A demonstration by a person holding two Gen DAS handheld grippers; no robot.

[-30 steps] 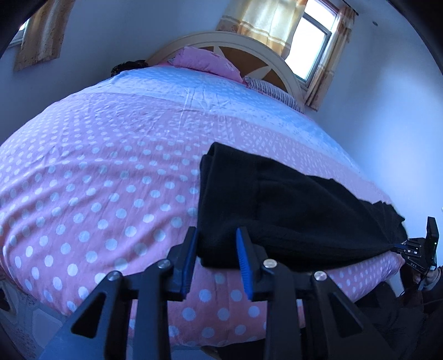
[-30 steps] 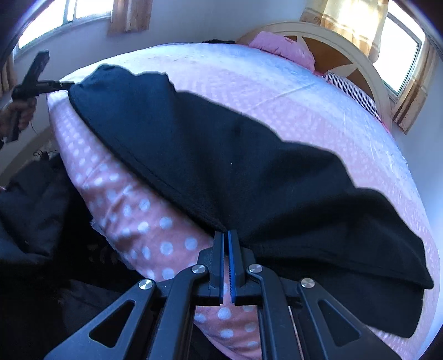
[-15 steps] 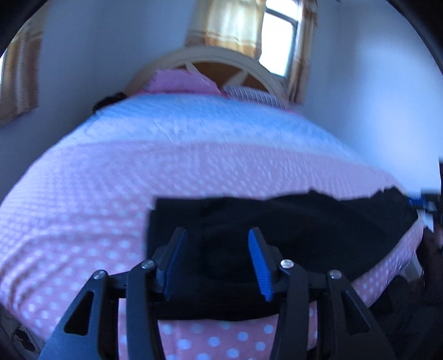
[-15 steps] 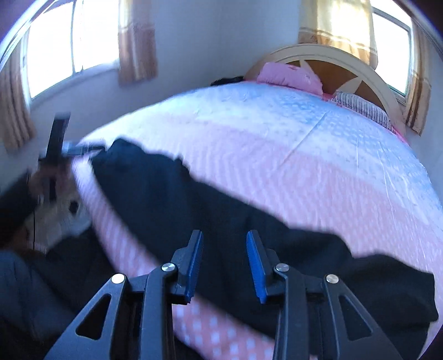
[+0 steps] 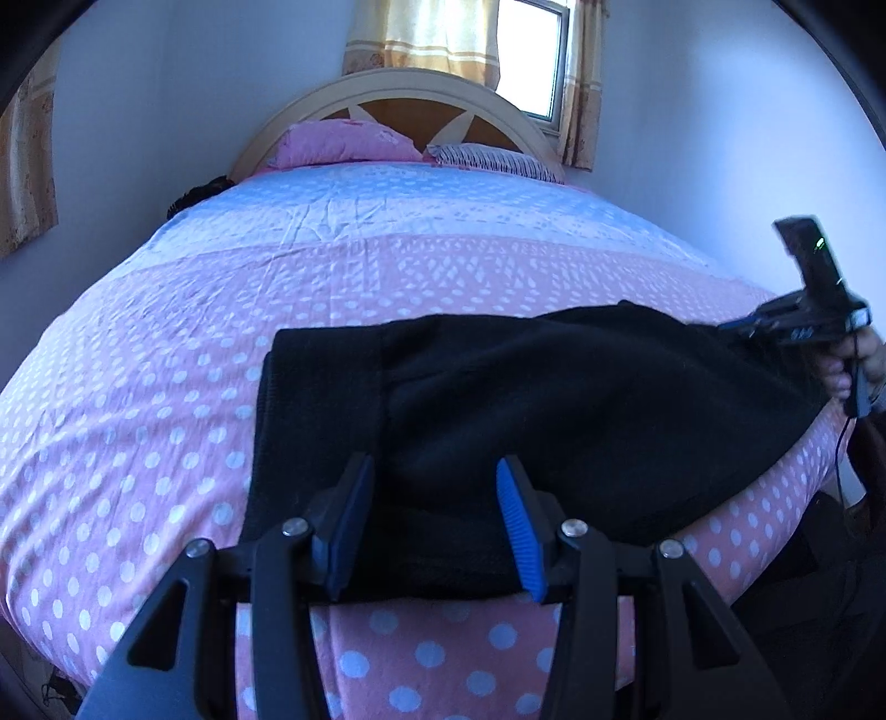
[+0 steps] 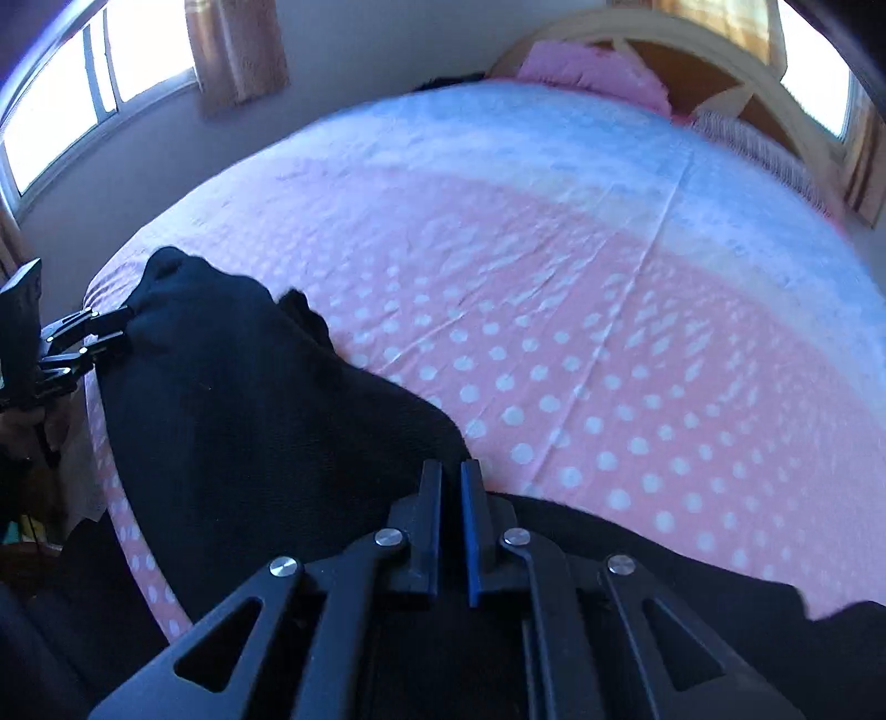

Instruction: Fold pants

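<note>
Black pants (image 5: 554, 410) lie across the near edge of the pink polka-dot bed (image 5: 166, 387). My left gripper (image 5: 426, 471) is open, its blue pads either side of the left end of the pants, low over the fabric. In the right wrist view the left gripper (image 6: 113, 337) shows at the far left, its fingers spread at that end of the pants (image 6: 249, 415). My right gripper (image 6: 451, 471) has its jaws almost together on the upper edge of the pants. From the left wrist view the right gripper (image 5: 739, 328) meets the right end, held by a hand (image 5: 864, 360).
A pink pillow (image 5: 343, 141) and a striped pillow (image 5: 493, 160) lie against the wooden headboard (image 5: 398, 94). Windows with curtains (image 5: 437, 33) sit behind the bed and at the left (image 6: 99, 88). The bed's edge drops off just below both grippers.
My right gripper let go half a second ago and has closed again on the pants edge. The left gripper stays open and now sits squarer over the left end.
</note>
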